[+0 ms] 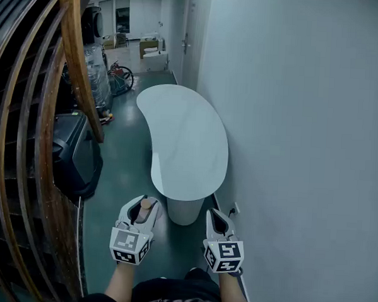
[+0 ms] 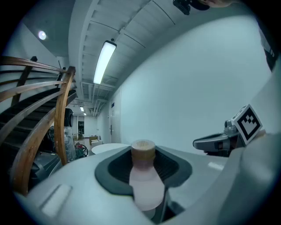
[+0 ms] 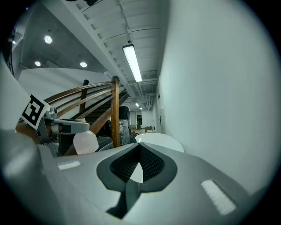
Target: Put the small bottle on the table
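Your left hand-held gripper (image 1: 142,206) clamps the small bottle (image 2: 145,184), frosted pale plastic with a tan cork-like cap. Your right hand-held gripper (image 1: 214,217) is pinched closed, empty. The glossy white kidney-shaped surface (image 1: 189,141) lies at 12 o'clock.

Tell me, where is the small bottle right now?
The small bottle sits clamped in the left gripper, low and left in the head view, held over the floor just short of the white table's near end.
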A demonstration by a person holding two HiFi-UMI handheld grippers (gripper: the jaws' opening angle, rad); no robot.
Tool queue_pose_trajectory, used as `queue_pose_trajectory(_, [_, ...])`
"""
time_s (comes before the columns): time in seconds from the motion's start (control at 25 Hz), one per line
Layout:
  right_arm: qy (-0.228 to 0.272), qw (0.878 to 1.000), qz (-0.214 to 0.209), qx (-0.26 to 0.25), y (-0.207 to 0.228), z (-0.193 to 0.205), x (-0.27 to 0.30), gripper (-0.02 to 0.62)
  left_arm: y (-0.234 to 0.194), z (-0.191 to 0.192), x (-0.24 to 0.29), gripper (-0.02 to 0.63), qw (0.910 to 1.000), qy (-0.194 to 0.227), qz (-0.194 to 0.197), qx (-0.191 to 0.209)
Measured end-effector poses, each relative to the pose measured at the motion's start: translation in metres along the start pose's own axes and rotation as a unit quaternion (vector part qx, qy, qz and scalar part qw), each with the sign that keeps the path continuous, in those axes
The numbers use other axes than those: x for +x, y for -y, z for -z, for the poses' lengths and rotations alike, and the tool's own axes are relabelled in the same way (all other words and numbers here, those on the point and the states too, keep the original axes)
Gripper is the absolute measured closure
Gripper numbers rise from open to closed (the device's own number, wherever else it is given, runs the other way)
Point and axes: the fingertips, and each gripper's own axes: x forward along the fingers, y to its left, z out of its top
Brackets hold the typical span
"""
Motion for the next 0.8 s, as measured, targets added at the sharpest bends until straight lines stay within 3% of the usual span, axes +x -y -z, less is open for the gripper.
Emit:
queue_pose_trajectory(0.48, [0.001,1.000,-0.002,-0.012,-0.012,-0.001,0.002,0.586,-0.005,0.001,-0.006,0.471,1.0000,-0.001,0.003,-0.001])
queue_pose_trajectory(0.8, [0.005,0.999,-0.025,-0.024,-0.029,-0.001,0.001,0.584,-0.008,0.006,-0.014,0.471,1.0000,-0.003,0.003,-0.002])
